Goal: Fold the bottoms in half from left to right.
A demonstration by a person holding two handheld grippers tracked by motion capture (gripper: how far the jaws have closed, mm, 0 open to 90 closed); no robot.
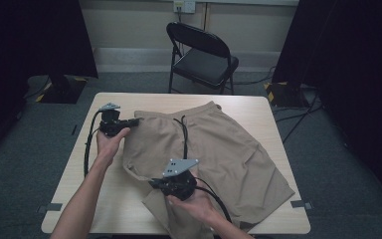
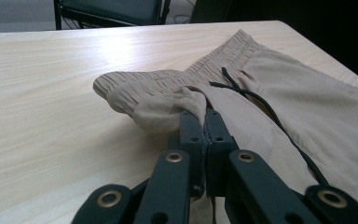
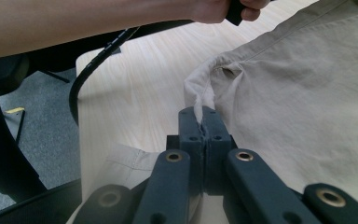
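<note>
Shorts [image 1: 214, 149] of beige cloth lie spread on the wooden surface [image 1: 84, 199], a little right of the middle of the high view, with the elastic waistband toward the top of the frame and a black drawstring [image 1: 183, 134] running down the middle. Both claws are closed on the cloth: the left claw [image 1: 132, 121], at the middle left of the high view, pinches the corner of the waistband [image 2: 168, 86], and the right claw [image 1: 152, 183], at the lower middle, pinches a small fold at the edge of one leg [image 3: 200, 95]. I judge the step in hand is to lift this side of the shorts for a fold, since the cloth rises a little at both pinched points. The next move calls for carrying both claws together across toward the right of the frame, keeping the edge tight between them, and opening only when the edges meet
</note>
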